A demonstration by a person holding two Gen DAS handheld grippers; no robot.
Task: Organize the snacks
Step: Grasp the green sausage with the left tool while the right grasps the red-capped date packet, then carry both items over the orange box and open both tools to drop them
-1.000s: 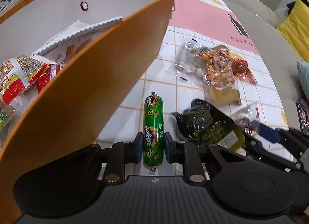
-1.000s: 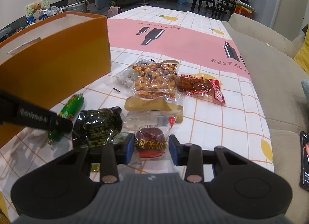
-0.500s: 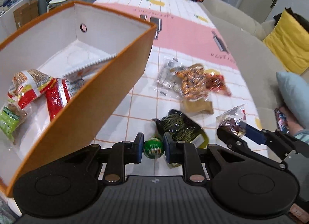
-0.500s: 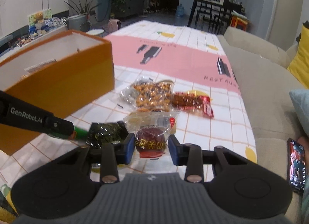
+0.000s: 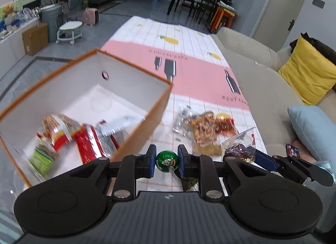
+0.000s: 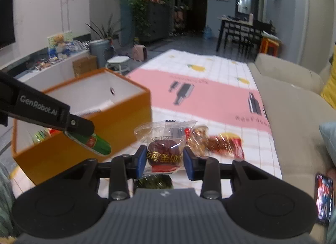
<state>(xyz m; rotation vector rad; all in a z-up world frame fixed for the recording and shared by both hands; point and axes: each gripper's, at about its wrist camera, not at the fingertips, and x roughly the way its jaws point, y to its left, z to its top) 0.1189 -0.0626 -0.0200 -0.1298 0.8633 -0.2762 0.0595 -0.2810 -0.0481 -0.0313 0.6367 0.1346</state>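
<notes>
Above table: left gripper (image 5: 167, 161) clamps green sausage (image 5: 167, 161) (end-on); right gripper (image 6: 164, 157) clamps date packet (image 6: 164, 151).

A beige sofa (image 5: 262, 84) stood along the right edge of the bench. A yellow cushion (image 5: 306, 73) and a light blue cushion (image 5: 313, 130) lay on it. Beyond the far edge of the bench stood a dark dining table (image 6: 241, 27). A white round stool (image 5: 69, 28) and a grey bin (image 5: 50, 19) stood on the floor at the left.
</notes>
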